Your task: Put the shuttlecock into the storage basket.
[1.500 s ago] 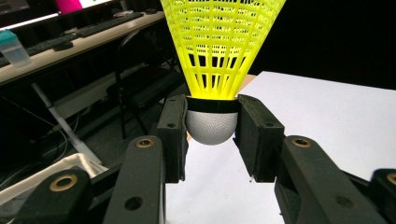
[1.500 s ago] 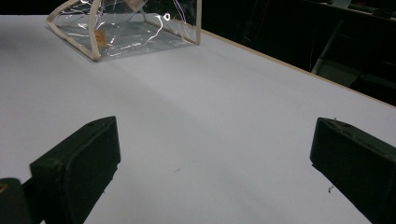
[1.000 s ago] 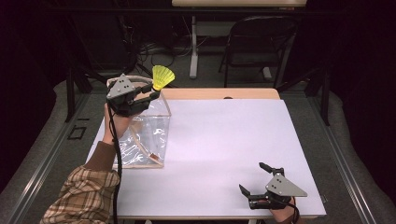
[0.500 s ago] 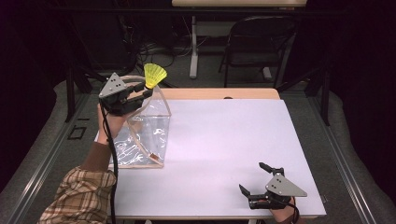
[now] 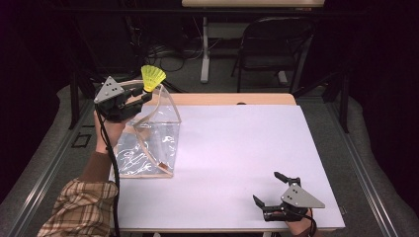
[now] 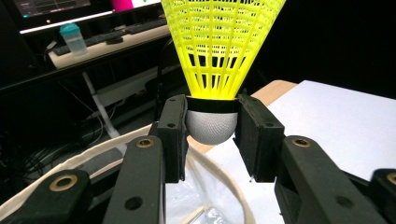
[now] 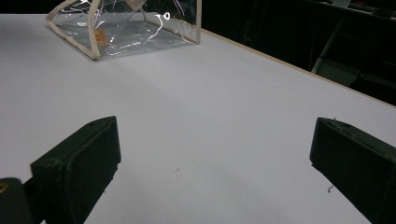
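While we look down from the high view, the white table point(image 5: 232, 163) takes up most of the scene, and we use it as our landmark. At its far left corner stands a clear plastic bag point(image 5: 150, 143) with cream trim, its mouth gaping upward. Just above that mouth our left gripper point(image 5: 141, 95) carries a yellow shuttlecock point(image 5: 152, 78), while our right gripper point(image 5: 271, 190) rests at the table's near right corner, well apart from the bag.

From above, the shuttlecock is a small yellow fan, and how it is held cannot be read. Our left gripper view settles it: the two black pads point(image 6: 259, 135) clamp the rounded white cork base point(image 6: 211, 125) from both sides, the yellow mesh skirt point(image 6: 219, 44) flaring upward, and the bag's cream rim point(image 6: 93, 156) curves just beneath, with the table's corner beyond.

Our right gripper view gives what the high view hides of that tool: its pads point(image 7: 81, 163) stand wide apart with nothing between them, low over the bare table surface point(image 7: 201, 116), and the clear bag point(image 7: 130, 28) lies across the table at the far corner.
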Tool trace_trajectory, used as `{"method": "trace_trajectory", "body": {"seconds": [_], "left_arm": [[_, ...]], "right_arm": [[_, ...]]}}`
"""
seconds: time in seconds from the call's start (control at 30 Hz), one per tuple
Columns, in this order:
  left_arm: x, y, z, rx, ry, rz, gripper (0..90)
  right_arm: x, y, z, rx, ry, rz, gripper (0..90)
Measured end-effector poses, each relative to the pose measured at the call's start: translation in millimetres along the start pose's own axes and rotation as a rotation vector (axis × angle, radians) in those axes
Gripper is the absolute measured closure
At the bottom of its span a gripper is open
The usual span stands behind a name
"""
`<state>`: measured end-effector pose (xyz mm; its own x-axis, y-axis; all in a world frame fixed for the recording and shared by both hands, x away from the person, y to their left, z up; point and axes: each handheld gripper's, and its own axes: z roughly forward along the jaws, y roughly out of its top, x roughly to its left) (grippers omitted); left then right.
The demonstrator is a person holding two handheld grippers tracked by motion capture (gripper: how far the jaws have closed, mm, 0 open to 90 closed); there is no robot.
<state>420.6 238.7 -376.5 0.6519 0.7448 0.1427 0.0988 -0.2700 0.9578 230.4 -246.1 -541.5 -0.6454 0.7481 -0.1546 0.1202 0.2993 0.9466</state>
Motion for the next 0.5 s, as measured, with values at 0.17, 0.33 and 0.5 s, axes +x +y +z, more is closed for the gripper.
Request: {"method": "trace_trajectory", "body": {"seconds": [0.17, 0.33, 0.5], "left_arm": [[2.9, -2.3, -2.3, 0.021, 0.012, 0.002, 64.3], [5.1, -3.6, -4.1, 0.028, 0.024, -0.001, 64.4], [8.3, -5.7, -4.9, 0.035, 0.038, -0.010, 64.4]], "right_arm": [[-0.2, 0.0, -0.1, 0.001, -0.001, -0.002, 1.4], [0.1, 0.1, 0.0, 0.001, -0.001, 0.000, 1.4], [0.0, 0.0, -0.1, 0.002, -0.002, 0.000, 1.4]]}}
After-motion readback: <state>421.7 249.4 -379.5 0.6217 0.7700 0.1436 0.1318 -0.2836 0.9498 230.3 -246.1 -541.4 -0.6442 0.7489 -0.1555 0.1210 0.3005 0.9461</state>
